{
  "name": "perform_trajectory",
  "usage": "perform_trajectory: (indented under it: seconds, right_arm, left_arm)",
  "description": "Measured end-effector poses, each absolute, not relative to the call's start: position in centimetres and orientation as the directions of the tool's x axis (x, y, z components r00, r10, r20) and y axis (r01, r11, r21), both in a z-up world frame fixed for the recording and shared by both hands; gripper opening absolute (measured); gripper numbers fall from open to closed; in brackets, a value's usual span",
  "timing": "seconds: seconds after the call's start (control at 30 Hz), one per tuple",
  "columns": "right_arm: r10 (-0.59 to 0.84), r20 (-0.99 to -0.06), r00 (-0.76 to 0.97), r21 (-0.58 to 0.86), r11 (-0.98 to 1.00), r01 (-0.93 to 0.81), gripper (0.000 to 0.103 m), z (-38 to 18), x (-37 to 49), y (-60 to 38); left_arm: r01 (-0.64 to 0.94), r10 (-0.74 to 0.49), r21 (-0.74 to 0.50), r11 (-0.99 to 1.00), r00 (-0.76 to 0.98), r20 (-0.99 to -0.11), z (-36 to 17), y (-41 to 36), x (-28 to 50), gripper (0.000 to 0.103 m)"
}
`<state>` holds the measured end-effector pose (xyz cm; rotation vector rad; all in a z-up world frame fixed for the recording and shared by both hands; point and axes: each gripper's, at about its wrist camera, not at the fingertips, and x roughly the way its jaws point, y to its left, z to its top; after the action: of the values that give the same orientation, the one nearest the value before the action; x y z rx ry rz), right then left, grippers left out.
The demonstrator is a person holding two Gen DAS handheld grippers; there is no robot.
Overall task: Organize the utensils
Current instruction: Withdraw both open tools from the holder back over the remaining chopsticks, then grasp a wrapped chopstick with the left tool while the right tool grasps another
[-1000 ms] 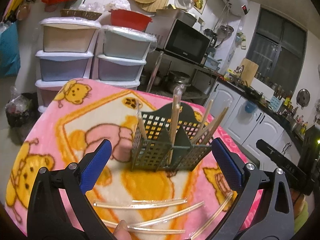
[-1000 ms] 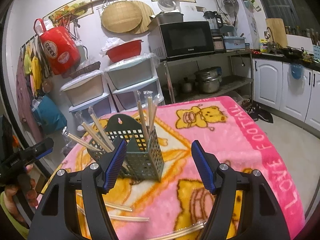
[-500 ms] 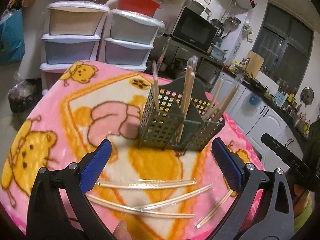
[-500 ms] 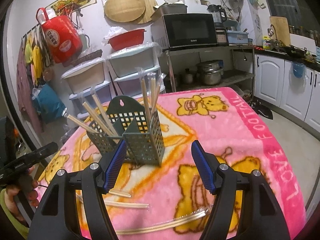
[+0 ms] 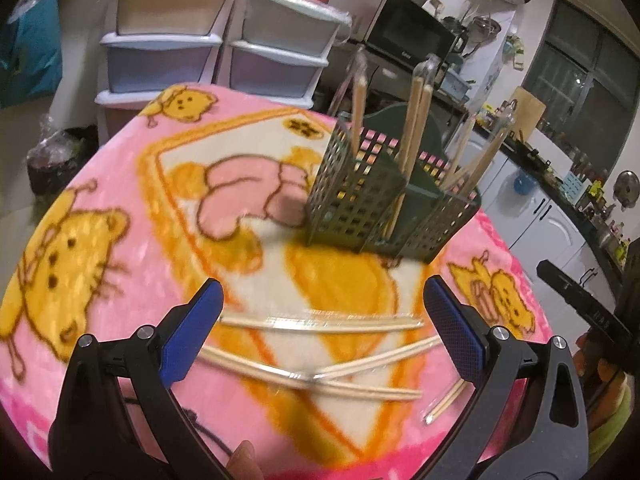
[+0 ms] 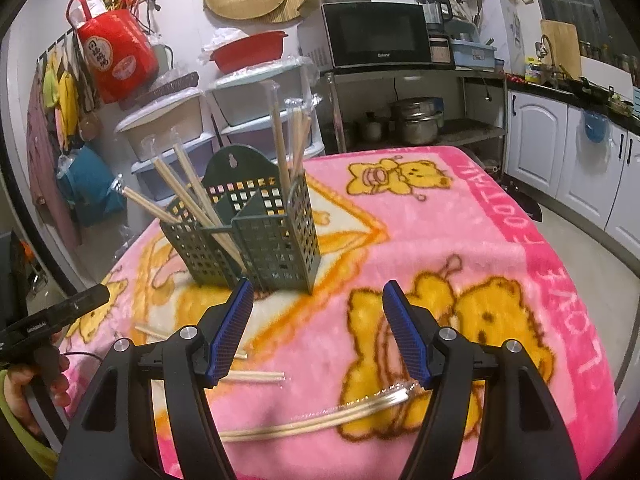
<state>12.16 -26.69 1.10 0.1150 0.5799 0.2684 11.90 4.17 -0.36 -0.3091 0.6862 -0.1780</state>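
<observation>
Several wrapped chopstick pairs (image 5: 320, 324) lie loose on the pink blanket (image 5: 100, 208) in the lower middle of the left wrist view, crossing one another between the two blue pads; one more short pair (image 5: 444, 402) lies at lower right of them. In the right wrist view a long wrapped pair (image 6: 320, 416) lies across the lower centre, its clear wrapper end near the right pad, and shorter ones (image 6: 256, 376) show just beside the left pad.

Beyond them, in mid-frame, stands the green holder (image 5: 384, 208), a perforated basket with compartments, upright on the blanket. More chopsticks (image 6: 188, 196) stand tilted in it, some leaning left, some nearly upright in another compartment.

Left gripper (image 5: 320, 336) has its jaws spread wide with nothing between the pads; it hangs above the loose pairs. Right gripper (image 6: 318, 336) is likewise parted, gripping nothing, its pads apart from the holder.

Behind the table are plastic drawers (image 5: 160, 48), a microwave (image 6: 376, 36), a red bag (image 6: 116, 56) and white cabinets (image 6: 536, 140).
</observation>
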Motion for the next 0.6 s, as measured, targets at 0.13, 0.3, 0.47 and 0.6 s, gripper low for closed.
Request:
perform_trajectory:
  seconds: [0.13,0.3,0.47,0.6]
  right_arm:
    - [0.28,-0.537,0.796,0.181,0.96,-0.215,0.065,0.6,12.0,-26.7]
    - [0.279,-0.554,0.784,0.177,0.96,-0.217,0.065,0.1,12.0,-26.6]
    - [0.275,-0.571,0.773,0.174,0.961,-0.213,0.065,-0.6,11.9,-26.6]
    - [0.268,-0.584,0.767,0.174,0.963,-0.204,0.065,-1.1,11.9,-26.9]
  left_arm:
    - [0.037,-0.251,-0.338,0.941,0.744,-0.619,-1.6,4.8,11.7,0.092]
    - [0.011,-0.237,-0.337,0.942,0.733,-0.638,-2.3,5.5,11.4,0.092]
    - [-0.009,-0.233,-0.343,0.939,0.717,-0.657,-3.3,6.4,11.3,0.092]
    - [-0.047,-0.22,-0.352,0.935,0.7,-0.68,-4.3,7.4,11.3,0.092]
